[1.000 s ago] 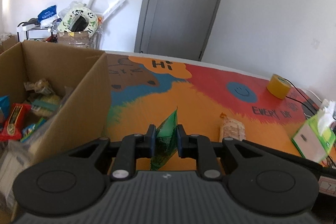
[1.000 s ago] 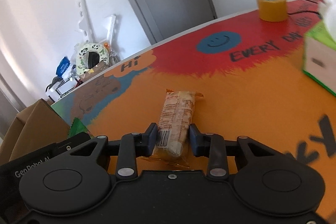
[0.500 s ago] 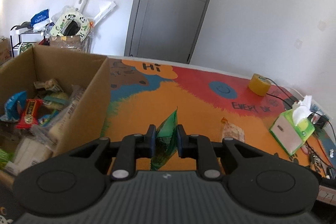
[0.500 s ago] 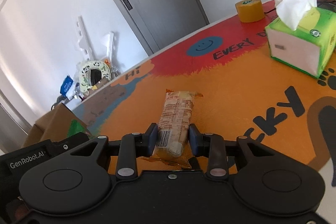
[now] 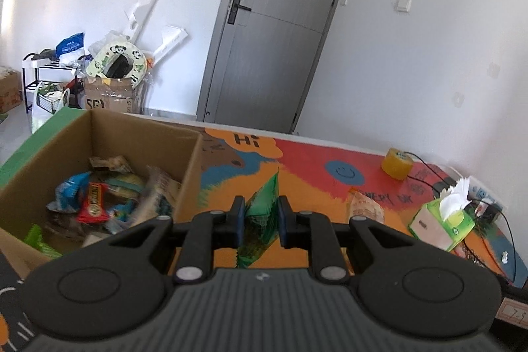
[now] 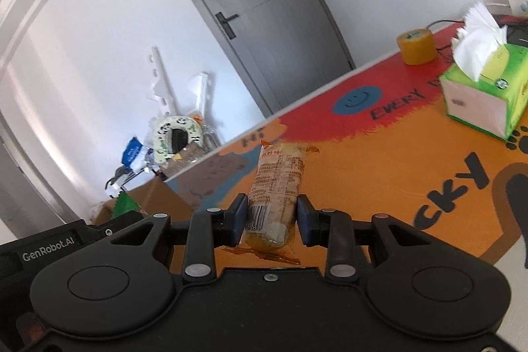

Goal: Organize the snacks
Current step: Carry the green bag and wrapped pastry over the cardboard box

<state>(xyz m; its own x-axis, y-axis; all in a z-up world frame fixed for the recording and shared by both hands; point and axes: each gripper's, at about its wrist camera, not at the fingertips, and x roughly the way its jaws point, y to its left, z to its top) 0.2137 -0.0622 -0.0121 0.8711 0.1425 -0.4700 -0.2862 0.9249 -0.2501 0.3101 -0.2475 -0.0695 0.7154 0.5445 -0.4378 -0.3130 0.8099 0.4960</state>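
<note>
My left gripper (image 5: 260,215) is shut on a green snack packet (image 5: 268,188), held on edge above the colourful table (image 5: 307,154). To its left stands an open cardboard box (image 5: 189,174) with several wrapped snacks inside (image 5: 95,203). My right gripper (image 6: 272,210) is shut on an orange biscuit packet (image 6: 280,167) that sticks out forward, lifted off the table. That biscuit packet (image 5: 364,207) also shows in the left wrist view, just right of the left gripper. In the right wrist view the green packet's tip (image 6: 123,203) and the box (image 6: 158,198) lie at the left.
A green tissue box (image 6: 485,94) and a yellow tape roll (image 6: 415,45) stand on the table's far right, with cables (image 5: 508,240) near them. Beyond the table are a grey door (image 5: 274,32) and clutter with another carton (image 5: 109,94) on the floor.
Both grippers have risen and drawn back from the table, each keeping its packet. More of the box's inside and the tissue box has come into view.
</note>
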